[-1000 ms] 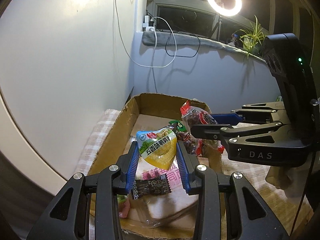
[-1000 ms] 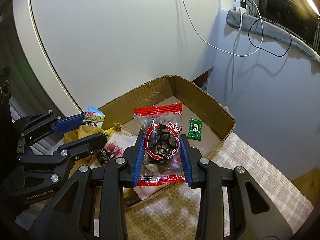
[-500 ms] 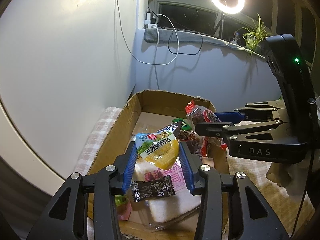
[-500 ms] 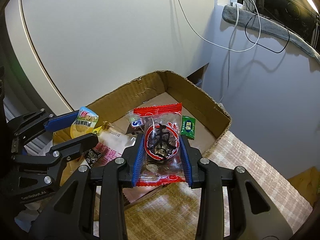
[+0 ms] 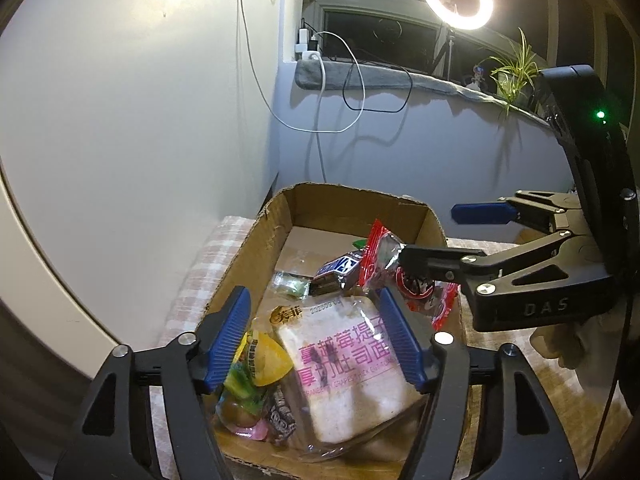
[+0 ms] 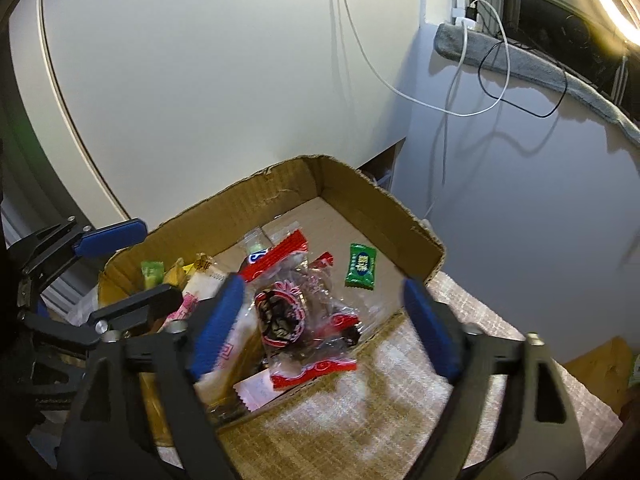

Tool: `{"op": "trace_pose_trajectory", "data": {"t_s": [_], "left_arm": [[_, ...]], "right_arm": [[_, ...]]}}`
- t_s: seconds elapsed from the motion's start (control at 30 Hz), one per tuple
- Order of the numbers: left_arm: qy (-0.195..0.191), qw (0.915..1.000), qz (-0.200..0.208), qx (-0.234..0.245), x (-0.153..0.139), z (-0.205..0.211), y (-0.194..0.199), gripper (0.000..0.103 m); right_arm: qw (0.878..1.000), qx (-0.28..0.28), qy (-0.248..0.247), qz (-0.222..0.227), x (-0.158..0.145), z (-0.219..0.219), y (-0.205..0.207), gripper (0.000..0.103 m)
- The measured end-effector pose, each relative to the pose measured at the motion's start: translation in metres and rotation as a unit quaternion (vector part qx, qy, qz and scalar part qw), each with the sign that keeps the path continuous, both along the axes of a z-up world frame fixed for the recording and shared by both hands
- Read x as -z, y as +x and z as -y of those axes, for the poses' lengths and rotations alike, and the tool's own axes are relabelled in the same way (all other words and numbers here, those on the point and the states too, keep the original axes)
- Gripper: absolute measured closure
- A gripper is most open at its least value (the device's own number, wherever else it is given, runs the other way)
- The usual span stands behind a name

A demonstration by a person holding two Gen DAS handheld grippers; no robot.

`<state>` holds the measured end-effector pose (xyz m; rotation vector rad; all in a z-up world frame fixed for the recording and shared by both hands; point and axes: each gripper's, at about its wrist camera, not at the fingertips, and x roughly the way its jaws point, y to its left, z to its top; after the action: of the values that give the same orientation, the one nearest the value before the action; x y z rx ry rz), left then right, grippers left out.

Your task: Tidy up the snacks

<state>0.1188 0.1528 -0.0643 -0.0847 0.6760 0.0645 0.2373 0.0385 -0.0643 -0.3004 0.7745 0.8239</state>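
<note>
The cardboard box (image 5: 360, 196) (image 6: 380, 196) holds several snacks. My left gripper (image 5: 316, 336) (image 6: 120, 268) hangs over its near end, jaws opening, nothing pressed between the pads. The yellow-green packet (image 5: 260, 364) lies loose in the box by the left pad, beside the sliced-bread pack (image 5: 344, 364). My right gripper (image 6: 324, 320) (image 5: 452, 236) stands over the box's right side, jaws opening wide. The red-edged clear packet (image 6: 292, 312) (image 5: 378, 256) sits free below them, on top of the other snacks and touching neither pad.
A green candy (image 6: 362, 266) lies on the box floor near the far corner. A dark chocolate bar (image 5: 340, 268) and a small clear packet (image 5: 292, 284) lie mid-box. The box rests on a checked cloth (image 6: 460, 312). Walls stand close behind, with hanging cables (image 5: 340, 92).
Both grippers went from shut to open. The yellow-green packet dropped from the left pads into the box. The red packet fell from the right pads onto the pile.
</note>
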Motion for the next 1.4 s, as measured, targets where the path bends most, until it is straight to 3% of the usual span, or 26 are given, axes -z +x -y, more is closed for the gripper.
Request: {"op": "trace_pose_trajectory", "data": {"t_s": [0.17, 0.77, 1.4], "left_arm": [[0.003, 1.0, 0.002, -0.005, -0.002, 0.0, -0.001, 0.023], [0.007, 0.9999, 0.009, -0.005, -0.009, 0.004, -0.006, 0.023], [0.008, 0.9994, 0.03, -0.013, -0.031, 0.025, -0.043, 0.023]], "right_arm": [[1.0, 0.005, -0.001, 0.005, -0.002, 0.001, 0.001, 0.015], [1.0, 0.016, 0.002, 0.015, -0.01, 0.011, -0.007, 0.015], [0.997, 0.036, 0.026, 0.056, -0.035, 0.046, -0.053, 0.015]]}}
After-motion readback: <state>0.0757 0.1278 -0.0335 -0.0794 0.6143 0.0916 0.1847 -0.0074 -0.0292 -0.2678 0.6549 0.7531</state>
